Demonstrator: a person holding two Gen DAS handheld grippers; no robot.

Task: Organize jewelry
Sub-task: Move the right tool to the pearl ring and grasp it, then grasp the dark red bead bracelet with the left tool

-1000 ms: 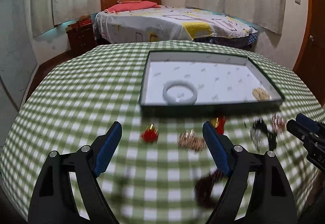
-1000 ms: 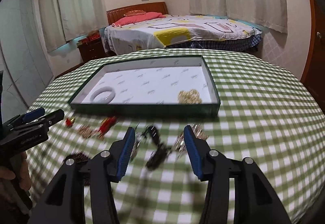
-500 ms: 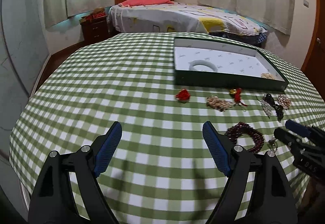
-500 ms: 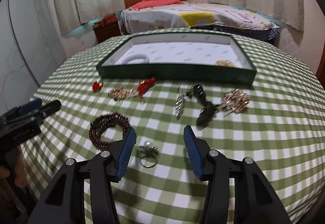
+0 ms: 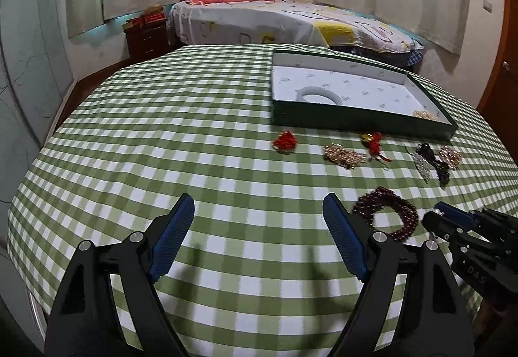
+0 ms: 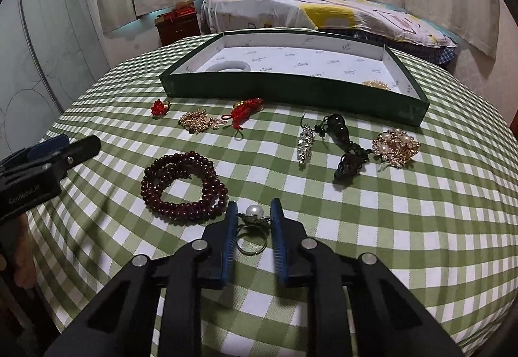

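Gingham cloth (image 6: pixel 404 221) in green and white covers the round table, with a bed (image 6: pixel 323 10) and curtains beyond it. Toward the far side sits the green tray (image 6: pixel 291 88), white-lined; inside it a pale bangle (image 6: pixel 228 66) lies at its left end and a gold piece (image 6: pixel 375 85) at its right.

In front of the tray the loose jewelry is strung in a row across the cloth: a small red knot (image 6: pixel 159 106), a gold chain cluster (image 6: pixel 197 120), a red tassel charm (image 6: pixel 246 109), a silver crystal piece (image 6: pixel 305 141), a black beaded pendant (image 6: pixel 344 150) and a gold-and-pearl brooch (image 6: pixel 395 147). Nearer, a dark red bead bracelet (image 6: pixel 183 187) lies coiled, just left of the right gripper's tips.

Right gripper (image 6: pixel 252 214) points down at the cloth, its blue pads closing on a pearl ring (image 6: pixel 252 229) that lies between them; the gap is narrow and the pads sit right at the ring's sides, though a firm pinch cannot be made out.

Left gripper (image 5: pixel 259 221) hangs over bare cloth with its fingers wide and nothing between them; the bracelet lies just right of its right finger (image 5: pixel 343 240).
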